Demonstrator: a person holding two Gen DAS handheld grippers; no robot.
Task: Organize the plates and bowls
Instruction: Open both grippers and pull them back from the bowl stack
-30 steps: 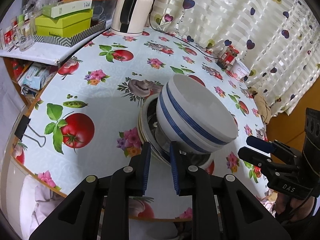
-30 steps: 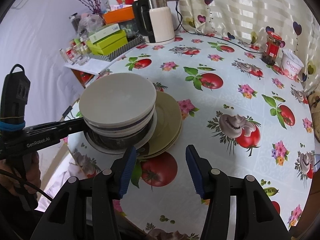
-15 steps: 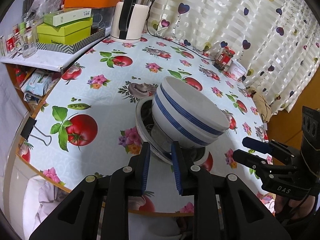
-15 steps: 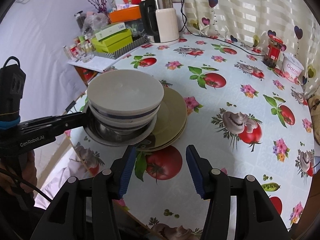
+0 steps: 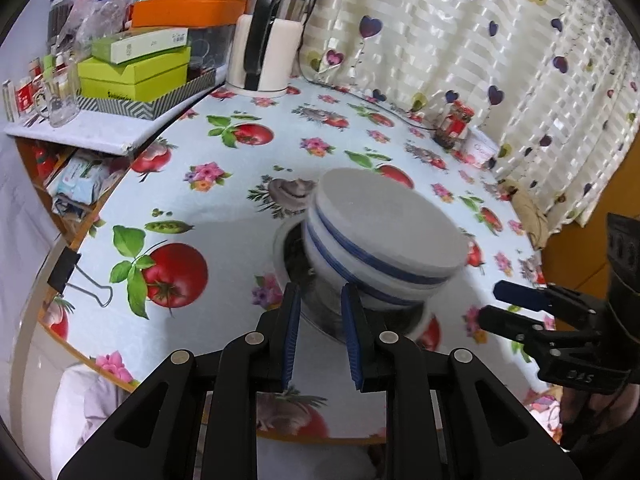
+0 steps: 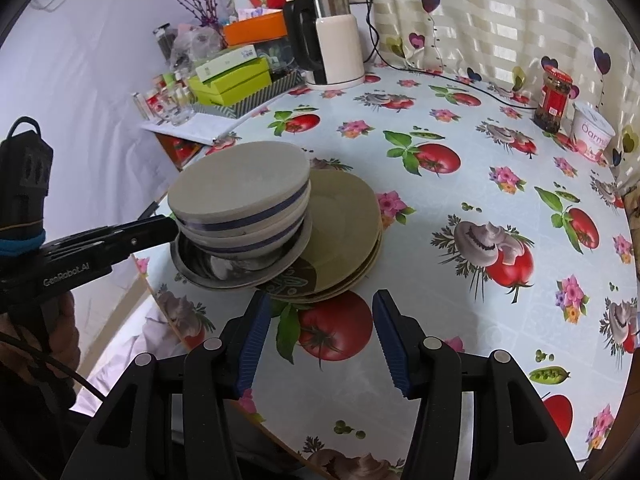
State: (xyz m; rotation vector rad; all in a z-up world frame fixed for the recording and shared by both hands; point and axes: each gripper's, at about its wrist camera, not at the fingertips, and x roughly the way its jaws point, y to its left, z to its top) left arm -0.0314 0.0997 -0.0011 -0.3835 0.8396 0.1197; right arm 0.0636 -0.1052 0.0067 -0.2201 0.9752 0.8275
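While its jaws are closing, the left gripper (image 5: 318,300) nips the rim of a metal dish (image 6: 224,268) carrying two blue-striped bowls (image 6: 240,200), overlapping stacked plates (image 6: 344,220). Half-open, the right gripper (image 6: 320,312) holds nothing above the tomato-print tablecloth (image 6: 460,208).

Black plastic frames on both the left gripper (image 5: 318,304) and the right gripper (image 6: 320,308), with ribbed blue pads (image 6: 251,340) and silver round screws (image 6: 212,344) at the finger joints. White "GenRobot.AI" lettering (image 6: 66,276), a blue band (image 6: 20,240) and a black cable (image 6: 60,368) on the left unit.
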